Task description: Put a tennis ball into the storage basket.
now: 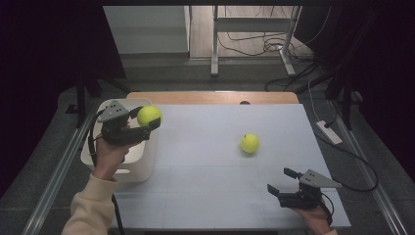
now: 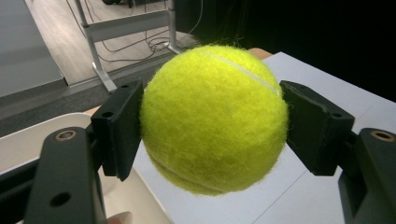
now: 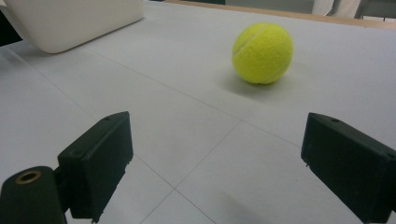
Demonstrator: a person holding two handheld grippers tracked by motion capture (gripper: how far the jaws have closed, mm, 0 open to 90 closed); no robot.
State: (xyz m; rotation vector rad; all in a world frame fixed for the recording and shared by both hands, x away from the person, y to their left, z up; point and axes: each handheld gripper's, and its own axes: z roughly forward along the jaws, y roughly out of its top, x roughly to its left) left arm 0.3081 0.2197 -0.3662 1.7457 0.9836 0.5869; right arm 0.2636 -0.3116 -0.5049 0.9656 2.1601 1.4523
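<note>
Bin [image 1: 142, 164] sits at table's left edge. Left gripper [image 1: 147, 122] clamps ball [image 1: 149, 115] between both pads, held above bin's right rim, partly over table [image 1: 205, 196]. We judge step in hand: drop ball into bin. To do it well, we shift gripper left until ball hangs over bin's middle, lower it, then part jaws fully. Second ball [image 1: 249, 143] rests mid-table, apart from both grippers. Right gripper [image 1: 284, 182] waits near front right, jaws wide, holding nothing, aimed at second ball.
</note>
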